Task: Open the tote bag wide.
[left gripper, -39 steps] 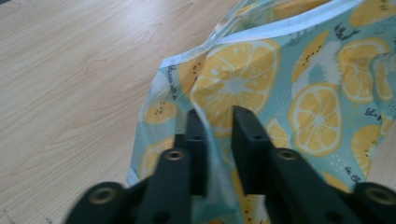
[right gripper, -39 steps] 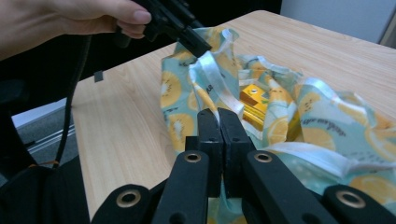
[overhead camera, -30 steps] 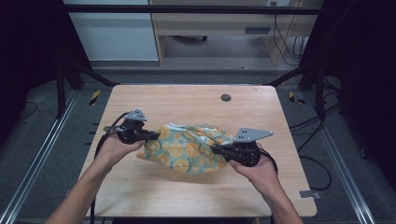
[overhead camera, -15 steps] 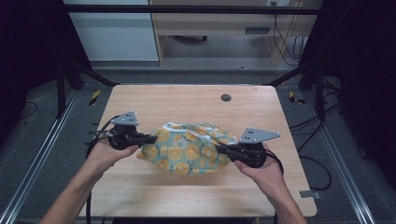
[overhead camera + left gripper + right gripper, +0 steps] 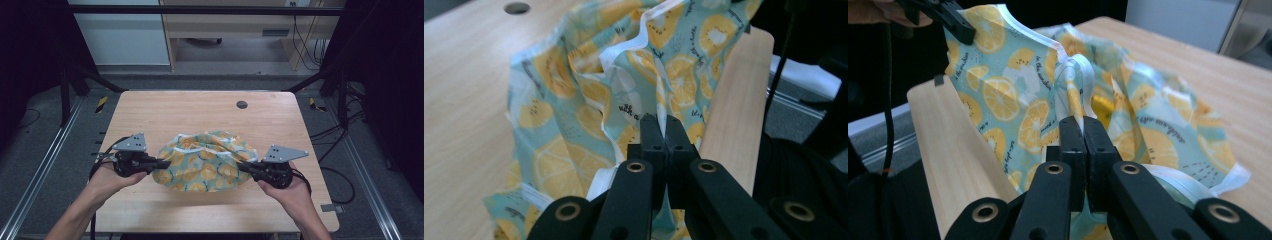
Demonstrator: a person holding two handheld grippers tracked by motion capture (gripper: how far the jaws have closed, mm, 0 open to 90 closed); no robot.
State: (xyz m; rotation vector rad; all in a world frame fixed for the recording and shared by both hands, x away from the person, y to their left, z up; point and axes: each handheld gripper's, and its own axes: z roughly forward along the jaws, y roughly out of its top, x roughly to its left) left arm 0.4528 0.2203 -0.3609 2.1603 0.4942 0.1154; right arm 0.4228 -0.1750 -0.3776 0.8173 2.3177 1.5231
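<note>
**A:** Teal cotton with yellow lemon slices, that's the cloth point(image 5: 204, 162) I have in front of me. It sits bunched up on the near half of the wooden table point(image 5: 200, 112), stretched a little between my two tools.

**B:** What has each tool got?

**A:** My left gripper point(image 5: 161, 163) is pinched tight on the cloth's left edge. In the left gripper view the two black jaws meet with only the white hem of the fabric squeezed between them. My right gripper point(image 5: 243, 168) is the same on the other side: jaws pressed together on a fold of the hem, with the fabric rising in front of them.

**B:** Is the cloth flat?

**A:** No. It's crumpled and puffed up in the middle, with folds and the white border curling over on top. The part between the grippers hangs above the table's near edge, and the far part rests on the wood.

**B:** Anything else on the table?

**A:** A small round dark hole point(image 5: 242, 104) towards the far side, well apart from the cloth. From the right gripper view I can also see the left gripper at the top left, gripping the opposite corner.
</note>
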